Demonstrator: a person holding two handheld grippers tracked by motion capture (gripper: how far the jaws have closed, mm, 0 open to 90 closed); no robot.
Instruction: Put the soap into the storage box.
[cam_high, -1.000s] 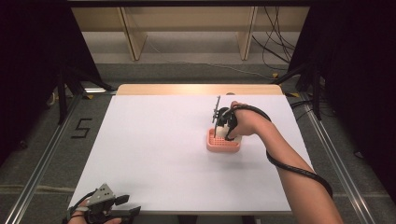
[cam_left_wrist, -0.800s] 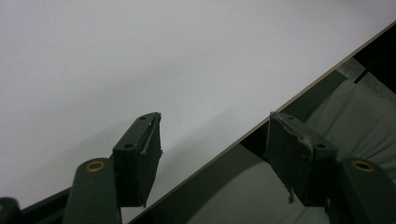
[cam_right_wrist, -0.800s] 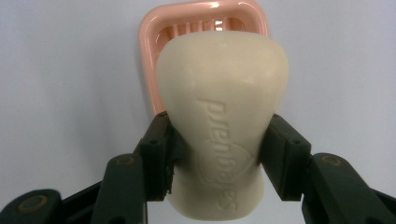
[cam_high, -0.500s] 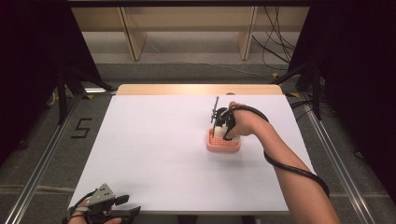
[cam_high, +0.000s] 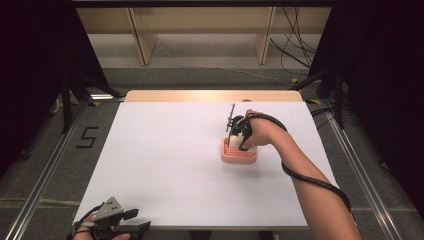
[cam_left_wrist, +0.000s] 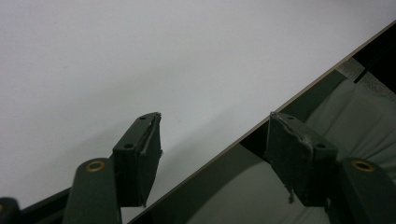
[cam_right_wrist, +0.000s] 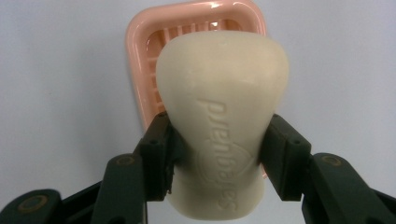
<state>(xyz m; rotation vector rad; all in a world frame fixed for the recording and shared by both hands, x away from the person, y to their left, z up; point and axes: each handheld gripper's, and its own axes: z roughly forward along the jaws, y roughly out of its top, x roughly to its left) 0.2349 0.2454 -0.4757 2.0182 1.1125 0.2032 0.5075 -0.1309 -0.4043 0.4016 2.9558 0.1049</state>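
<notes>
While the right gripper (cam_right_wrist: 215, 158) pinches a cream bar of soap (cam_right_wrist: 222, 116) by its sides, the bar hangs right over the pink soap dish (cam_high: 239, 154) in the middle of the white table (cam_high: 165, 165). This looks like the placing step (or possibly a lift, I cannot say which). If placing, the next move calls for lowering it flat onto the slats, then easing the jaws apart. The left gripper (cam_left_wrist: 215, 154) idles at the near table edge, jaws wide and empty.
</notes>
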